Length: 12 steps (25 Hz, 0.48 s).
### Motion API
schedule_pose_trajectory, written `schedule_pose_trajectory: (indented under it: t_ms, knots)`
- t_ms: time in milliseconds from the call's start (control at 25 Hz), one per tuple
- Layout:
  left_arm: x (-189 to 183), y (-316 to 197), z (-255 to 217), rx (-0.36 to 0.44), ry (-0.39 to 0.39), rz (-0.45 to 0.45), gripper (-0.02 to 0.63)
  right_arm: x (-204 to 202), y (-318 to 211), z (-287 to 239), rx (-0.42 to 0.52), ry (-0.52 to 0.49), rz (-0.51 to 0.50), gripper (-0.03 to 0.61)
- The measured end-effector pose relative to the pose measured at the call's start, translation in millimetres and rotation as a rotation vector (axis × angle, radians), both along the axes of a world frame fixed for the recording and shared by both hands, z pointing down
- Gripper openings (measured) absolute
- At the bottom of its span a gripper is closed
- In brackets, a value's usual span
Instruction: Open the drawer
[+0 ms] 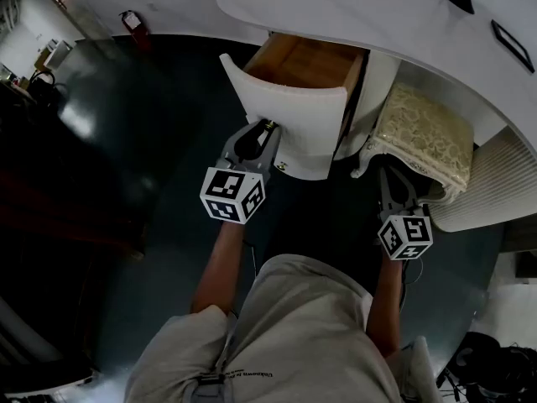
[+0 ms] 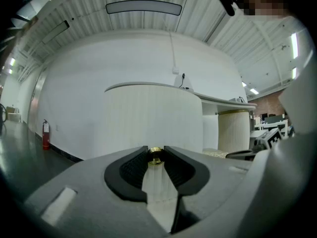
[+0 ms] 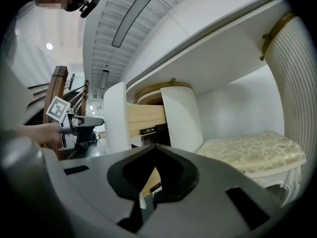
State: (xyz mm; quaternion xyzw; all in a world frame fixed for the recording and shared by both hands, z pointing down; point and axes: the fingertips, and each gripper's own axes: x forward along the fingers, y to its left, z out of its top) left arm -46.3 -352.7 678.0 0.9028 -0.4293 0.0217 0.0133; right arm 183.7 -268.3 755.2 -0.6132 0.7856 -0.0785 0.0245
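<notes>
Left hand-held gripper [image 1: 267,128] level, jaws clamped on knob [image 2: 155,154]; right hand-held gripper [image 1: 393,173] level, jaws together, empty.

floor [image 1: 109,124]: dark, glossy | wall [image 2: 74,83]: plain white | ceiling: white, ribbed, long light panel [image 2: 143,7] | stool [image 1: 424,133]: cream patterned cushion | fire extinguisher [image 2: 45,134]: red, at wall foot

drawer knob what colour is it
The knob is shiny gold, like brass; the left gripper view shows it best.

Head view looks steeply down; both gripper views face level, sharing the drawer [image 1: 289,112].
</notes>
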Motion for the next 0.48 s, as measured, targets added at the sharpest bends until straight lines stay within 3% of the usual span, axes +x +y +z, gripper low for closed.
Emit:
schedule_pose_trajectory:
  t_ms: [480]
  knots:
    - [-24.0,32.1,1.0,0.02,0.017,0.017,0.107,-0.4,5.7,4.6,-0.025,0.02,-0.002,0.015]
